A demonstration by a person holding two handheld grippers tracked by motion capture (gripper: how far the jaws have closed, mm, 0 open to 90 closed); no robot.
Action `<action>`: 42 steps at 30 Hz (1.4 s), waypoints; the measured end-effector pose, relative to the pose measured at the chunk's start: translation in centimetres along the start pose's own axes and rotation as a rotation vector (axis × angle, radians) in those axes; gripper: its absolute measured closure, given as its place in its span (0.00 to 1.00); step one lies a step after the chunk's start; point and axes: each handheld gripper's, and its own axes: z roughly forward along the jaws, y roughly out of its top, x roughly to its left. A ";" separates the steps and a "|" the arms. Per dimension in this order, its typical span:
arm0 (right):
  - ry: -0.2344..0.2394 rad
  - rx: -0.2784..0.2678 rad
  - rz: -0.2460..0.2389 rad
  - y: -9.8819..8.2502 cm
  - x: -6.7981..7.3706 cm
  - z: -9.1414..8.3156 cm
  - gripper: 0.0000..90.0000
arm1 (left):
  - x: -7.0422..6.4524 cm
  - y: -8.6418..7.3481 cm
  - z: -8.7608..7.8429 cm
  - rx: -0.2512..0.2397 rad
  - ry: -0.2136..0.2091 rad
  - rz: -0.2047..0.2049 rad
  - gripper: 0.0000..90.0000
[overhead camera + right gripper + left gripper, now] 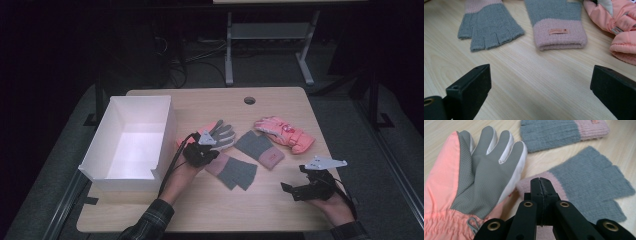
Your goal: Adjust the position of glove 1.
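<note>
1. Knitted wool, pink at the cuff and grey over the hand, makes up the near fingerless glove. It lies flat on the worktop, just beside the white box.
2. The left gripper has its fingers pressed together at the pink cuff edge of that glove. Whether any wool is caught between them cannot be told.
3. The right gripper rests low over bare worktop near the front edge, its fingers spread wide with nothing between them. It appears to be waiting while the left gripper works.
4. A second fingerless glove of the same knit lies close by, cuff toward the person, with a small tan label on the pink band.
5. A padded ski glove, coral shell with a grey textured palm and white finger sides, lies palm up touching the near glove's cuff. Its partner lies farther right.
6. The box stands open-topped, judged the likely destination for the gloves.
</note>
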 end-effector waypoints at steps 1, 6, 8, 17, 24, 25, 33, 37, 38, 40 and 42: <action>0.000 0.000 0.001 0.0 0.0 0.0 0.03 | 0.1 0.0 0.2 0.005 0.001 -0.004 1.00; 0.001 0.005 0.005 0.0 0.0 0.2 0.03 | 0.4 -0.3 1.5 0.054 -0.018 -0.006 1.00; 0.003 0.008 0.013 0.0 0.0 0.2 0.03 | 0.4 -0.6 2.0 0.086 -0.027 -0.004 1.00; 0.000 0.009 0.004 0.0 0.1 0.2 0.03 | -0.6 -1.4 1.3 0.090 -0.066 -0.005 1.00; 0.000 0.011 0.001 0.1 0.1 0.3 0.03 | -1.1 -2.2 0.5 0.109 -0.103 -0.012 1.00; 0.001 0.009 0.003 0.1 0.1 0.3 0.03 | -1.2 -2.3 0.3 0.113 -0.110 -0.014 1.00; 0.001 0.006 0.003 0.0 0.0 0.1 0.03 | -2.3 -3.3 -0.9 0.130 -0.157 -0.017 1.00; 0.000 0.005 0.002 0.0 0.0 0.1 0.03 | -3.4 -3.9 -1.5 0.132 -0.178 -0.011 1.00; 0.000 0.006 0.002 0.0 0.0 0.1 0.03 | -3.7 -4.0 -1.6 0.139 -0.188 0.000 1.00; -0.001 0.006 0.003 0.0 0.0 0.1 0.03 | -4.3 -4.2 -1.9 0.142 -0.208 0.007 1.00; 0.000 0.005 0.001 0.0 0.0 0.2 0.03 | -4.9 -4.3 -2.0 0.143 -0.220 0.023 1.00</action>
